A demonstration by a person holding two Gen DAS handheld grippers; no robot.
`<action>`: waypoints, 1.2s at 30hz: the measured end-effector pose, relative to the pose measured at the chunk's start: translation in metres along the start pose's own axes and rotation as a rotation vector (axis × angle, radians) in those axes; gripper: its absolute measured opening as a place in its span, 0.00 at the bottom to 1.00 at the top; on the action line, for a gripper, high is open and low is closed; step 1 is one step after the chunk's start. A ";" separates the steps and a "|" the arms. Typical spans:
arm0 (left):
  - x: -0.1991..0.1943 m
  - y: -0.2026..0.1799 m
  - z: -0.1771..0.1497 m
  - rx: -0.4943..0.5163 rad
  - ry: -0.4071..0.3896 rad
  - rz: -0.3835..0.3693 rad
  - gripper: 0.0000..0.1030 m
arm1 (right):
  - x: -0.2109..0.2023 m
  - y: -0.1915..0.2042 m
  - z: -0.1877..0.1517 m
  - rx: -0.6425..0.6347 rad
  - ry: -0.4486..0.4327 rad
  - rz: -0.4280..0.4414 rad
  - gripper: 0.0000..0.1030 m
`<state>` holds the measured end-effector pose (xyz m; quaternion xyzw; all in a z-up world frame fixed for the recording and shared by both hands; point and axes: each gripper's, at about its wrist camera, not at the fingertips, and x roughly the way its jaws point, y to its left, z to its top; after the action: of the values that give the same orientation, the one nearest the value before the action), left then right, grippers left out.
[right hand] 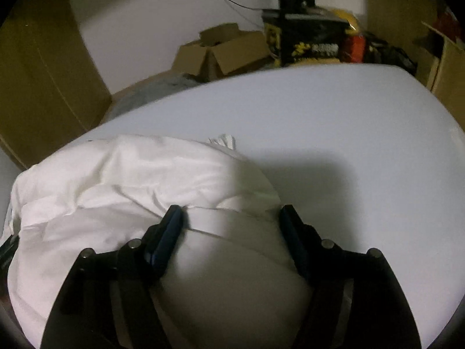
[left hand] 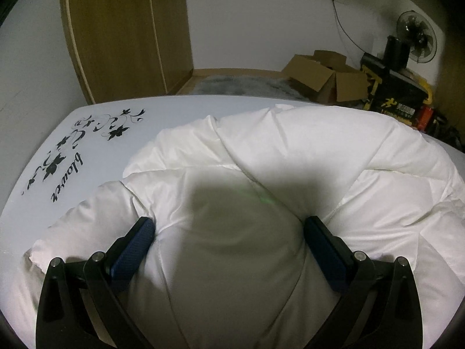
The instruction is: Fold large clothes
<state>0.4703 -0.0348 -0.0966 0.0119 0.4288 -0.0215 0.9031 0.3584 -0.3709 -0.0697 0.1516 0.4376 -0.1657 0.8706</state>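
Puffy white quilted down garment (left hand: 290, 157) spread over white tabletop (left hand: 96, 122), filling most of left wrist view; far and right-hand portions cut off by frame edge. Black floral print with lettering (left hand: 66, 157) visible on bare tabletop, beside garment's left edge.

Left gripper (left hand: 229, 226): blue-padded fingers (left hand: 136, 250) pressed into a bulging mound of padding, fabric dimpled at both pads. Jaws wide but clamped on the bulk. Gripper shadow darkens the mound; seams there hard to make out.

Right gripper (right hand: 232, 218): view blurred. Fingers straddle a fold of the same garment (right hand: 116, 180) near its right-hand edge. Left pad sunk into fabric; contact at right pad not discernible, so grip cannot be confirmed. Small ribbed white piece (right hand: 223, 141) protrudes at garment's far edge; identity unclear.

Background dim: open brown cardboard boxes (left hand: 319, 78), black-and-yellow printed box (left hand: 392, 93), pedestal fan (left hand: 418, 37), wooden wardrobe (left hand: 122, 35). Bottom of both views hidden by gripper bodies.
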 end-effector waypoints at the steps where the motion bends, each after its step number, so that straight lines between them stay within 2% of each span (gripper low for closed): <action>1: -0.001 -0.002 -0.001 -0.003 0.000 -0.002 1.00 | 0.002 0.003 0.001 -0.015 0.006 -0.021 0.71; 4: 0.000 -0.003 -0.001 -0.003 0.000 -0.007 1.00 | -0.002 0.012 0.004 -0.053 0.015 -0.111 0.72; 5: -0.001 -0.003 -0.002 -0.001 -0.001 -0.004 1.00 | -0.021 0.018 0.006 -0.056 -0.069 -0.179 0.72; 7: -0.001 -0.005 -0.002 0.003 -0.002 0.001 1.00 | -0.048 0.031 0.012 -0.064 -0.194 -0.158 0.72; 8: -0.001 -0.005 -0.002 0.003 -0.002 0.001 1.00 | -0.058 0.043 0.013 -0.094 -0.228 -0.134 0.72; 11: -0.001 -0.002 -0.003 -0.006 -0.001 -0.011 1.00 | -0.041 0.080 0.015 -0.239 -0.141 -0.064 0.71; 13: -0.001 -0.001 -0.003 -0.011 0.001 -0.018 1.00 | -0.023 0.090 0.008 -0.291 -0.099 -0.093 0.70; 14: 0.000 0.000 -0.003 -0.015 0.001 -0.024 1.00 | -0.006 0.091 0.003 -0.316 -0.051 -0.123 0.73; 15: 0.000 0.001 -0.002 -0.021 0.004 -0.033 1.00 | 0.008 0.084 0.000 -0.300 0.002 -0.107 0.78; 16: 0.001 0.002 -0.002 -0.027 0.005 -0.041 1.00 | 0.016 0.069 0.004 -0.223 0.025 -0.062 0.81; 19: 0.005 0.002 -0.001 -0.031 0.012 -0.057 1.00 | 0.027 0.053 0.013 -0.157 0.054 -0.017 0.87; 22: 0.005 0.003 0.000 -0.032 0.025 -0.068 1.00 | 0.030 0.053 0.016 -0.158 0.048 -0.031 0.87; 24: -0.008 0.011 0.000 -0.016 0.066 -0.107 1.00 | 0.021 0.061 0.002 -0.165 0.061 -0.062 0.87; 25: -0.022 0.017 -0.002 -0.033 0.053 -0.128 1.00 | 0.013 0.064 -0.001 -0.162 0.076 -0.086 0.81; 26: -0.042 0.026 -0.006 -0.061 0.033 -0.167 1.00 | -0.005 0.065 -0.001 -0.124 0.063 -0.067 0.55; 27: -0.064 0.036 -0.011 -0.079 0.019 -0.196 1.00 | -0.027 0.069 0.000 -0.082 0.034 0.010 0.43; 28: -0.083 0.042 -0.016 -0.081 0.008 -0.197 1.00 | -0.040 0.072 -0.001 -0.068 0.017 0.050 0.38; 29: -0.099 0.047 -0.022 -0.079 0.004 -0.190 1.00 | -0.061 0.089 0.003 -0.078 -0.014 0.109 0.29; 30: -0.119 0.053 -0.032 -0.077 0.002 -0.190 1.00 | -0.075 0.108 0.004 -0.107 -0.030 0.137 0.28; 33: -0.162 0.068 -0.062 -0.080 0.018 -0.265 1.00 | -0.090 0.168 0.010 -0.174 -0.045 0.176 0.28; 34: -0.172 0.071 -0.071 -0.084 0.026 -0.278 1.00 | -0.086 0.189 0.011 -0.192 -0.031 0.164 0.28; 36: -0.193 0.083 -0.095 -0.103 0.052 -0.304 1.00 | -0.051 0.220 0.016 -0.200 0.041 0.132 0.27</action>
<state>0.2790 0.0574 -0.0073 -0.0989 0.4492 -0.1356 0.8775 0.4339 -0.1711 0.0067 0.0958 0.4590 -0.0602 0.8812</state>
